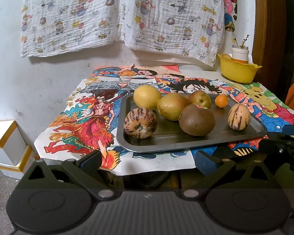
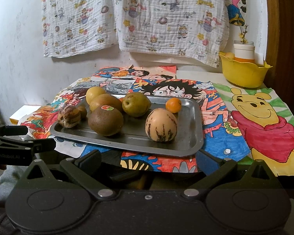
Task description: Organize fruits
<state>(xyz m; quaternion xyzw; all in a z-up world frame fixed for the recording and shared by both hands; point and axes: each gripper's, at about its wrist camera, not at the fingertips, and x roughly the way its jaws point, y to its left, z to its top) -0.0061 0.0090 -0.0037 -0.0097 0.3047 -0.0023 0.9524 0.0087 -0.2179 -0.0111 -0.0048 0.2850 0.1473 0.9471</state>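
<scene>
A metal tray (image 1: 186, 143) (image 2: 188, 143) on the table holds several fruits: two striped melons (image 1: 140, 123) (image 1: 239, 117), a brown kiwi with a sticker (image 1: 196, 120) (image 2: 105, 120), two pears (image 1: 173, 106) (image 2: 136, 104), a yellow round fruit (image 1: 147, 97) and a small orange (image 1: 221, 101) (image 2: 173, 105). My left gripper (image 1: 148, 161) hangs open just short of the tray's near edge. My right gripper (image 2: 148, 161) is open too, in front of the tray, with nothing between its fingers. A yellow basket (image 1: 237, 70) (image 2: 245, 74) stands at the back right.
Colourful cartoon drawings (image 2: 264, 121) cover the table. A white jar with twigs (image 2: 244, 52) and a fruit sit in the yellow basket. A patterned cloth (image 1: 117, 15) hangs on the wall. White boxes (image 1: 7, 146) stand on the floor at left. The other gripper shows at each view's side.
</scene>
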